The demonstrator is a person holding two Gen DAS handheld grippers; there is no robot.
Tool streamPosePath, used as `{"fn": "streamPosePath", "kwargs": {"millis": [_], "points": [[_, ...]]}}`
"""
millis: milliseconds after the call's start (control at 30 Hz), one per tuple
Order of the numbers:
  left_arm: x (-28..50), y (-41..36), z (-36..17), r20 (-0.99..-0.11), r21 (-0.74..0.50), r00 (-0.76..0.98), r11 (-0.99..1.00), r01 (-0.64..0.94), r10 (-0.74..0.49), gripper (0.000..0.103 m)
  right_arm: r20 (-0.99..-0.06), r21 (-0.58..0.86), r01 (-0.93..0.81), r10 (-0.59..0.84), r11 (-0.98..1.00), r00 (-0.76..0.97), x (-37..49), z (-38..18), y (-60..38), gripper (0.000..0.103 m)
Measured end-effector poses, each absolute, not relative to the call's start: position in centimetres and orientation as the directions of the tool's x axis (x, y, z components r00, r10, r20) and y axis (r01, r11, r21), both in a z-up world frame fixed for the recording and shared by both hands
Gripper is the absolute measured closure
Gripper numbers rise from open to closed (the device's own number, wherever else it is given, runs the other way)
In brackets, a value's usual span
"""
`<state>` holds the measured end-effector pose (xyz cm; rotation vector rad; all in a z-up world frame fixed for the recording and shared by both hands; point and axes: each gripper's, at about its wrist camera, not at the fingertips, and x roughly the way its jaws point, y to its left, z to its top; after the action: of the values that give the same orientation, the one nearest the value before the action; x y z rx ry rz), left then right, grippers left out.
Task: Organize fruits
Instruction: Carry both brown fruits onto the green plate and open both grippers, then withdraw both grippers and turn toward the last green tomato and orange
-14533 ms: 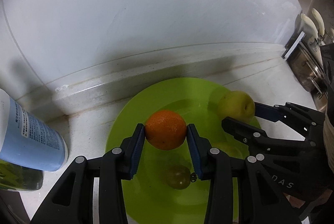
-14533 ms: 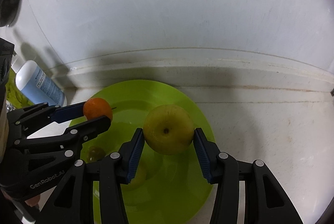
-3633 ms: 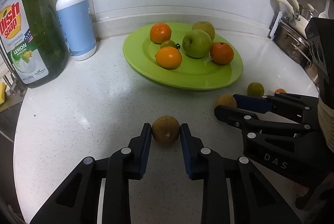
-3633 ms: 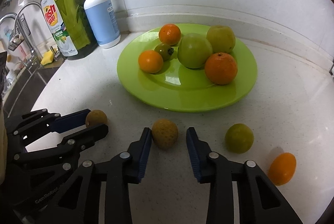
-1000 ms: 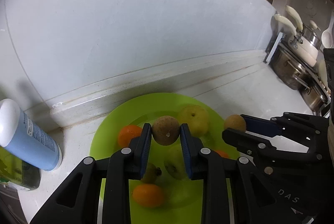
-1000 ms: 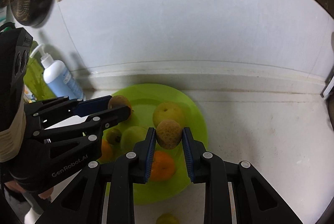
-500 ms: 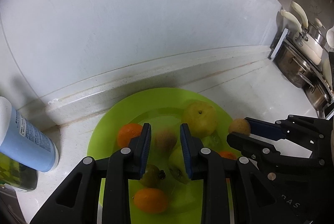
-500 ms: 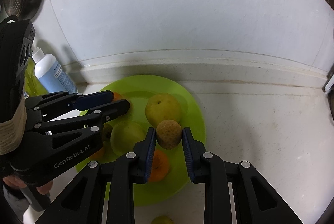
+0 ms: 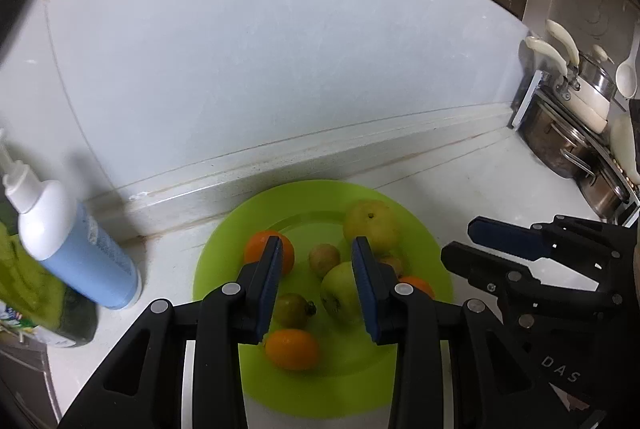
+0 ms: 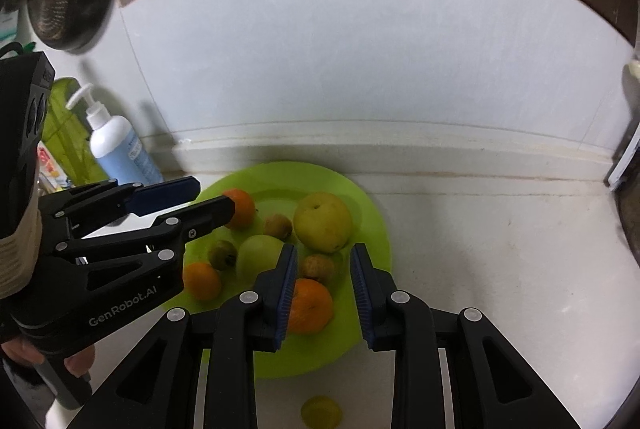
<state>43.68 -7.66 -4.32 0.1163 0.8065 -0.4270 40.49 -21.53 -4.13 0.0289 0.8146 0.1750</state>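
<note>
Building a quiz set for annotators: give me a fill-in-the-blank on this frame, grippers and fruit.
1. Both the left gripper and the right gripper are ____.
2. All fruit but one lies on the ____ plate.
3. The greenish fruit off the plate lies on the ____.
4. The blue pump bottle stands to the ____ of the plate.

Missing words: open; green; counter; left
</note>
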Motion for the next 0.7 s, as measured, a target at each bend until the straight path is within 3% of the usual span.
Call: {"fn": "streamPosePath", "kwargs": {"millis": [400, 500, 700], "points": [[38.6, -7.2, -0.3, -0.655, -0.059, 0.662, 0.898, 0.437, -0.365, 0.062, -0.653, 0.094, -0.149, 0.174, 0.984, 0.737, 35.7, -0.7, -21.6, 0.073], [37.0, -7.4, 0.5, -0.643, -0.059, 0.669, 0.895, 0.442, -0.373, 0.059, -0.634, 0.087, -0.137, 0.161, 0.987, 0.756, 34.0, 0.2, -22.1, 0.061], [33.9, -8.0, 0.8, -0.624, -0.054, 0.676, 0.884, 0.464, -0.393, 0.052, -0.615, 0.057, -0.089, 0.106, 0.994, 0.782, 31.1, 0.8, -23.5, 0.049]]}}
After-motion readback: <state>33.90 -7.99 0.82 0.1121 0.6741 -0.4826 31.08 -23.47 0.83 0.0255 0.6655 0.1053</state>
